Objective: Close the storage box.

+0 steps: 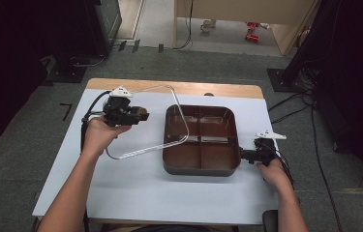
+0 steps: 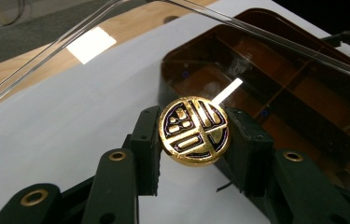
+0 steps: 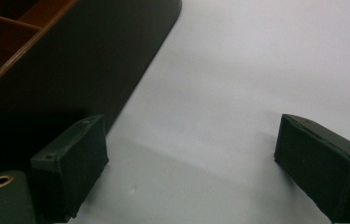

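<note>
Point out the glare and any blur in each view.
High view: evenly lit table, dark room edges. Left gripper view: bright patches of glare on the clear lid, sharp gold knob. Right gripper view: soft focus, box wall in shadow.

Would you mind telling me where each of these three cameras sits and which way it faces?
High view: above the person's side, looking forward and down on the table; both forearms, left tool and right tool show.
Left gripper view: on the left tool, looking along its jaws, shut on the clear lid's gold knob, toward the brown divided tray.
Right gripper view: on the right tool, jaws open over the table, beside the tray's outer wall.
All three share the tray.
</note>
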